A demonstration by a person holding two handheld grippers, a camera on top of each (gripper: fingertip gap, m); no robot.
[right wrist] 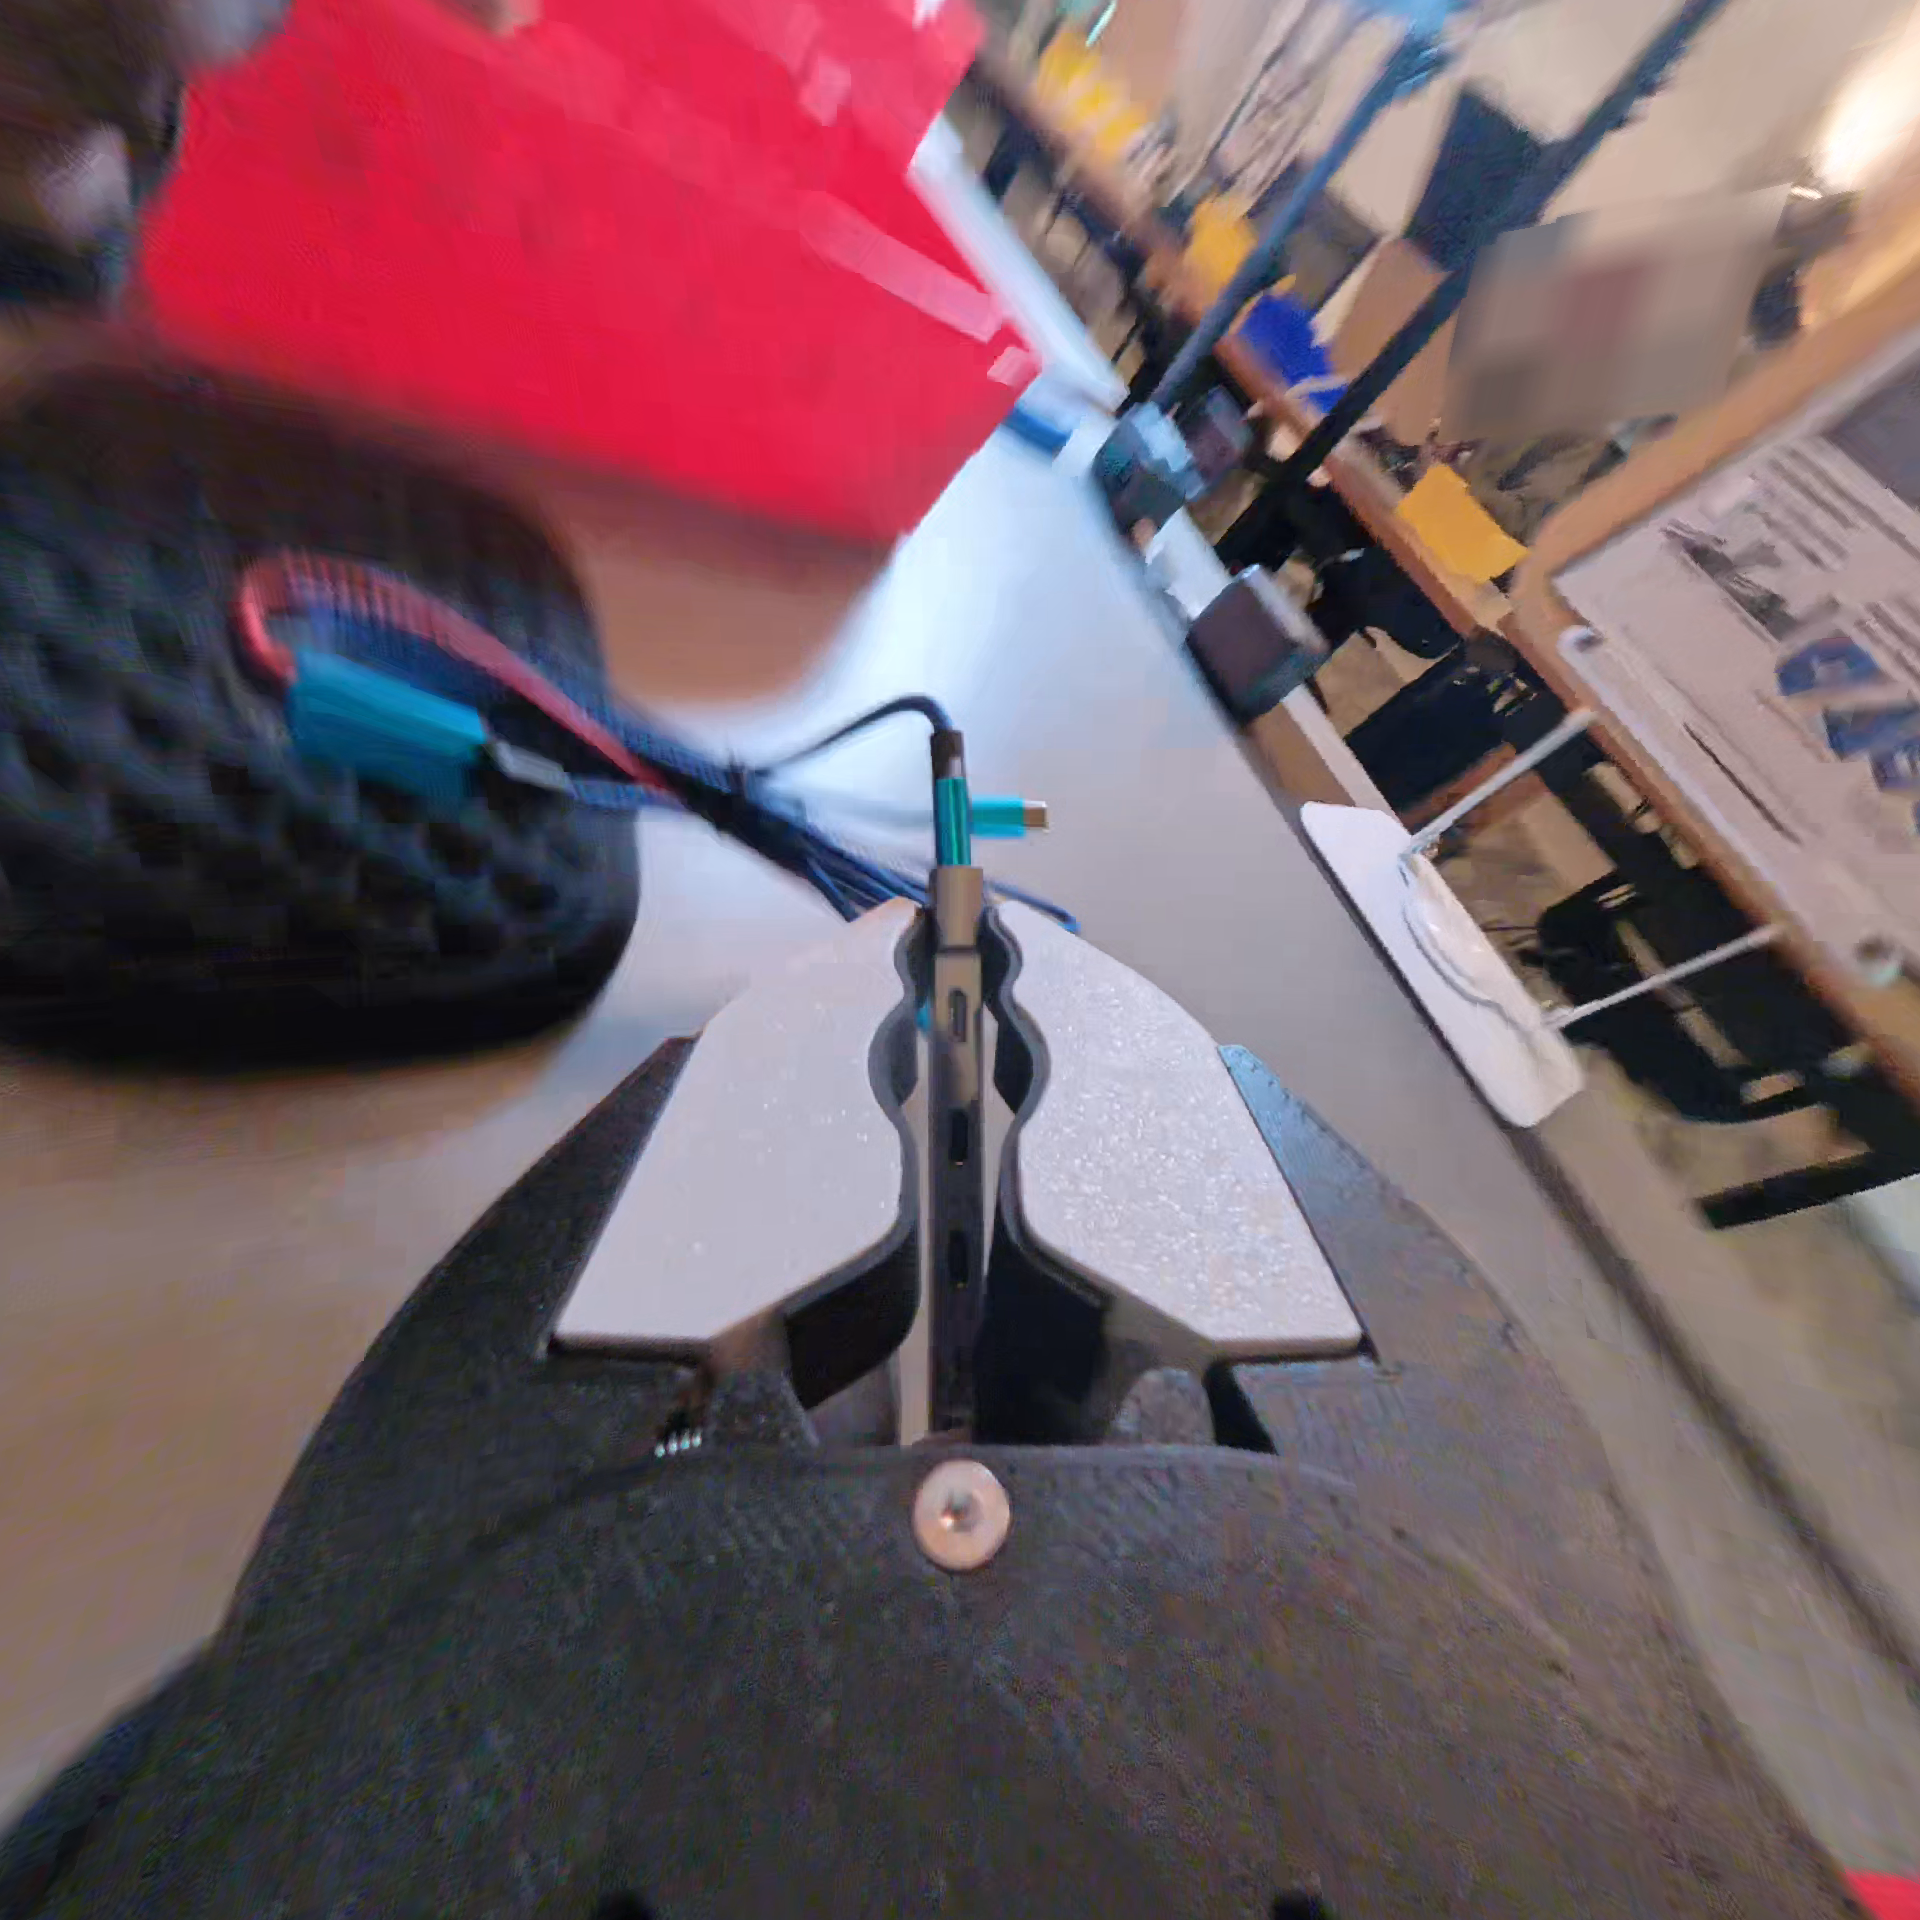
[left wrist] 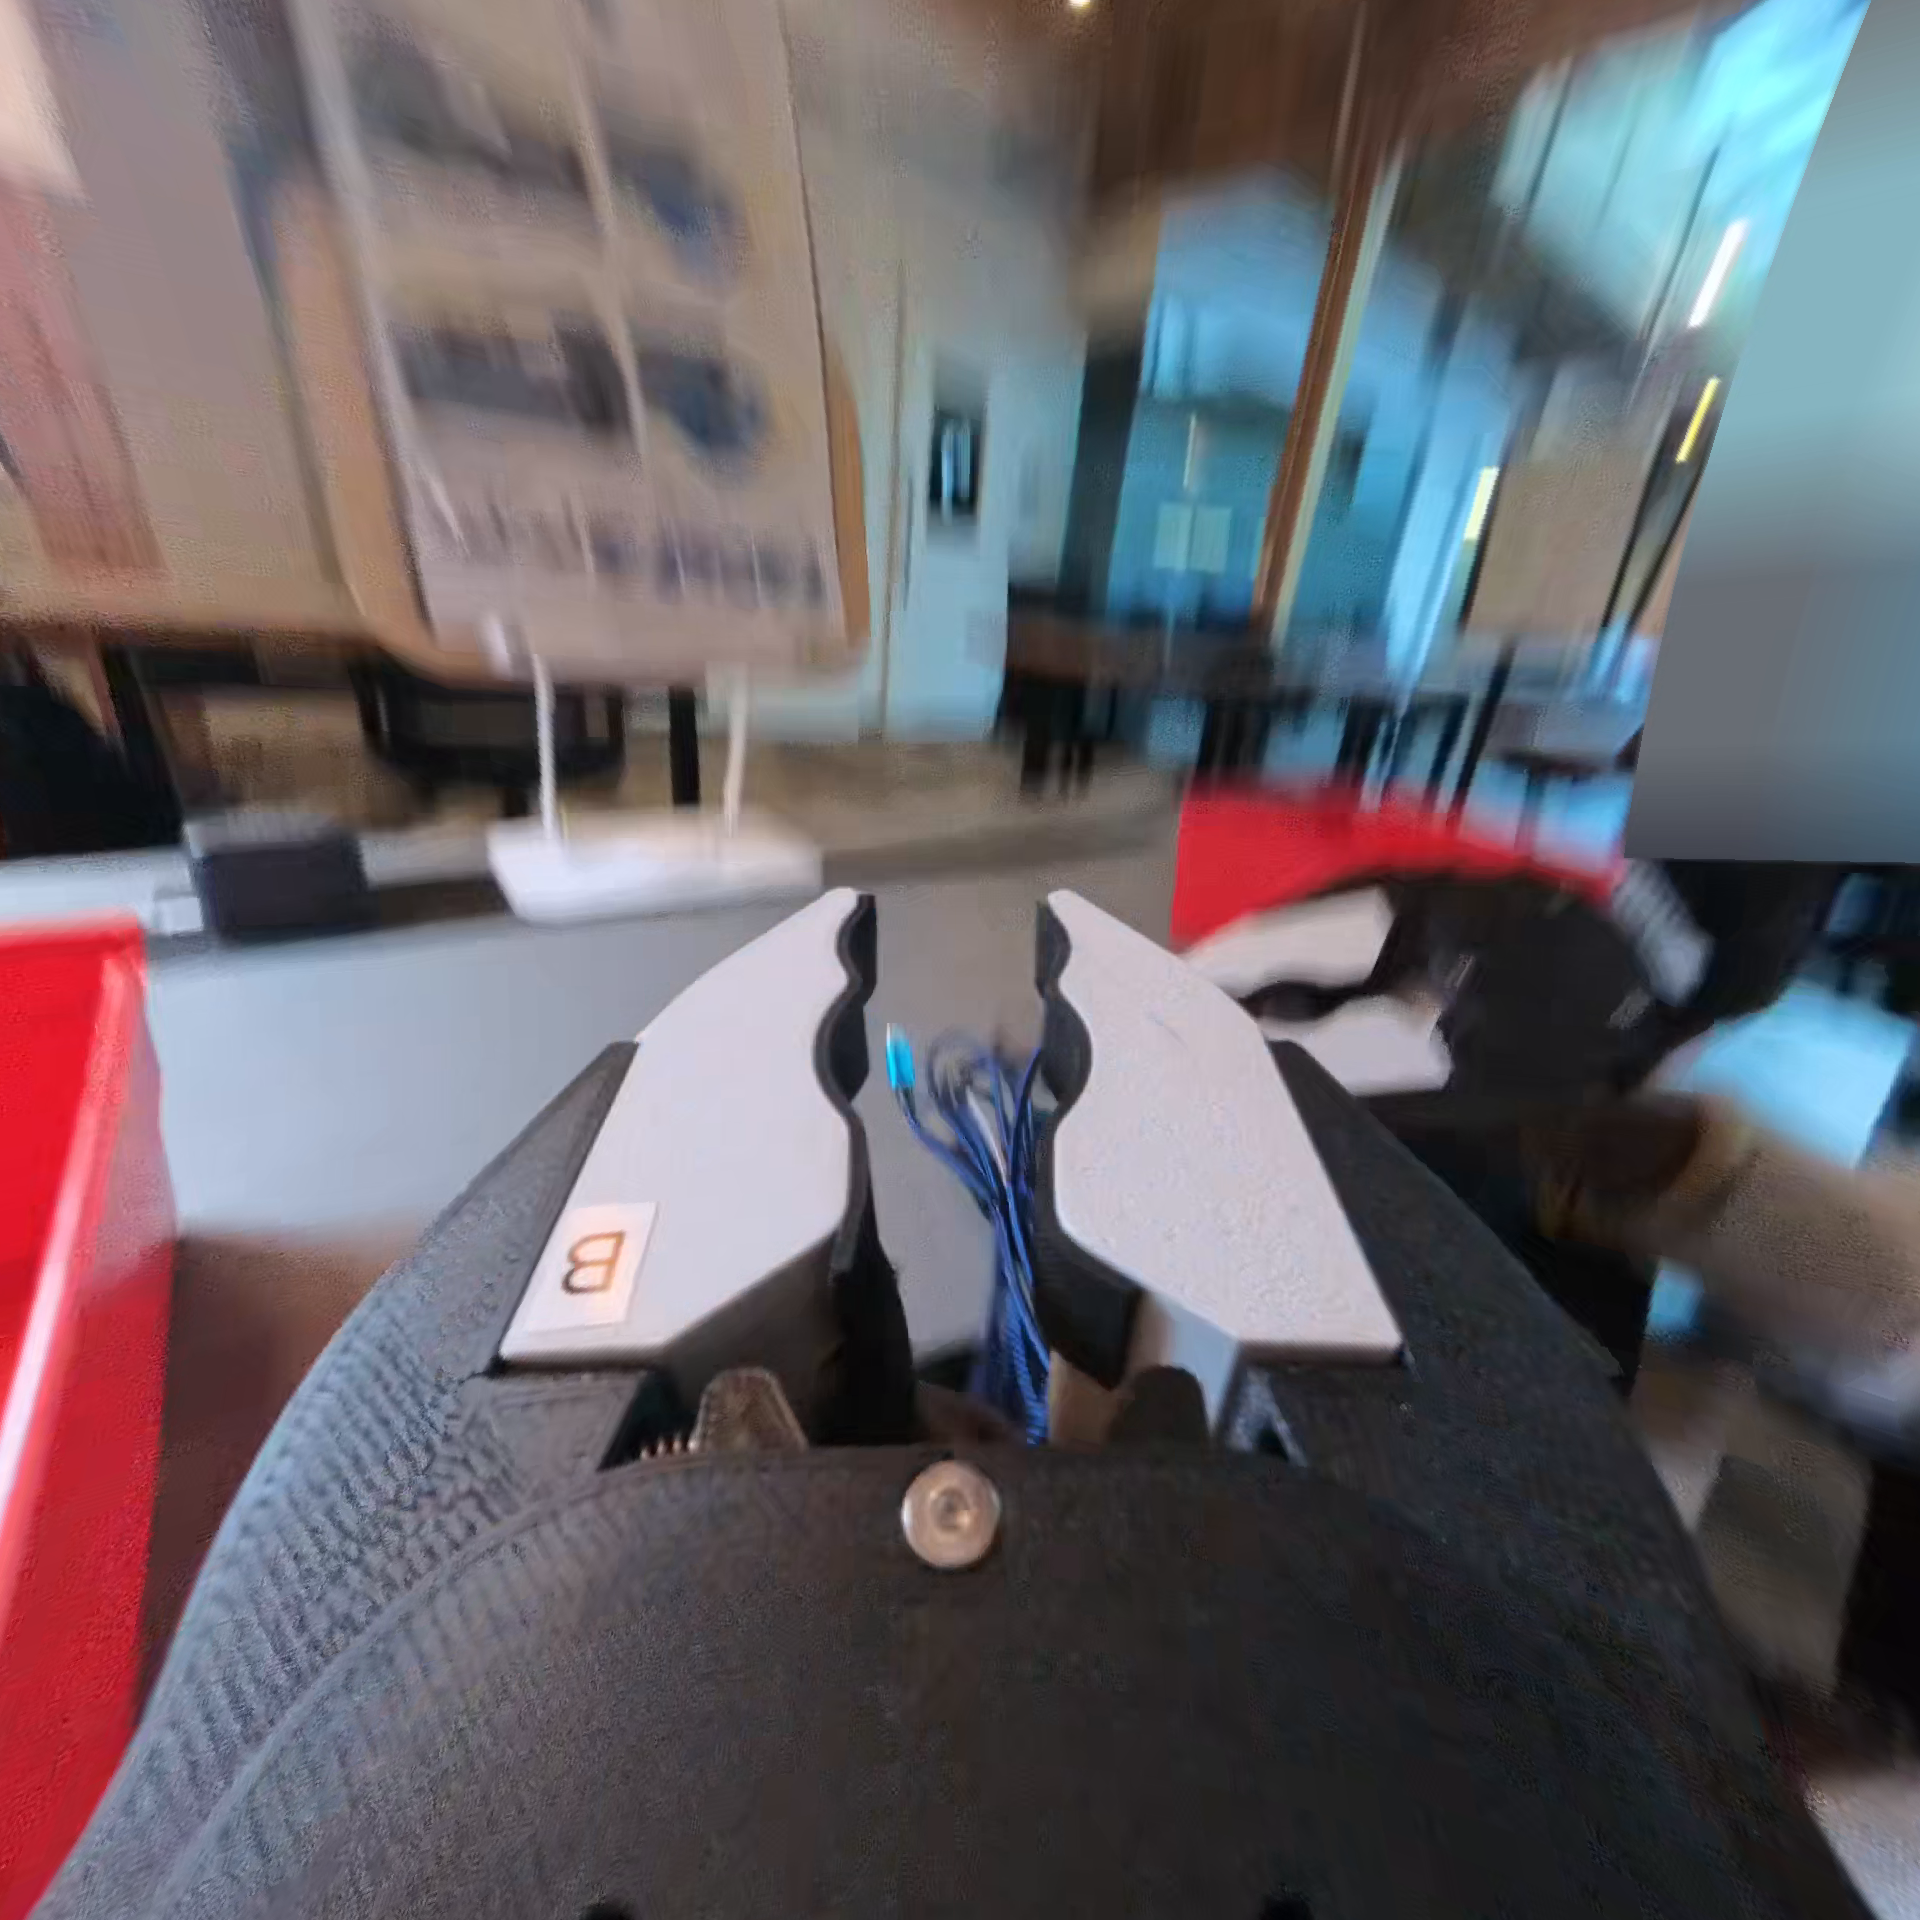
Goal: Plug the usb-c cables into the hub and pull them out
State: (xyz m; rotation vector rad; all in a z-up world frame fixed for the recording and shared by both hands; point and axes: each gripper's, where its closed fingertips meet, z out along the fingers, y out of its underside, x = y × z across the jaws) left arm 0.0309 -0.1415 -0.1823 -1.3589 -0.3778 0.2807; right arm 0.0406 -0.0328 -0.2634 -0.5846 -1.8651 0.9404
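The grey worktop (right wrist: pixel 1091 644) spreads under both grippers, much of it smeared by motion blur; a red bin (right wrist: pixel 582 270) stands at its far side in the right wrist view, and a red bin (left wrist: pixel 62 1351) fills the left edge of the left wrist view; a black dimpled case (right wrist: pixel 208 831) lies on the worktop to the left of the right gripper, and a white sign stand (right wrist: pixel 1455 966) sits to its right, near the worktop's edge; the left gripper (left wrist: pixel 956 935) hangs over the worktop with its fingers (left wrist: pixel 748 1091) spread apart and nothing between them; below that gap lies a bundle of blue usb-c cables (left wrist: pixel 987 1164), one teal plug (left wrist: pixel 896 1060) pointing up out of it; the right gripper (right wrist: pixel 954 935) has its fingers (right wrist: pixel 790 1143) pressed onto the slim dark hub (right wrist: pixel 956 1091), held edge-up with its row of ports facing the camera; a teal usb-c plug (right wrist: pixel 952 821) sits in the hub's far end, its black cable arching left; a second teal plug (right wrist: pixel 1008 815) lies loose just behind it.
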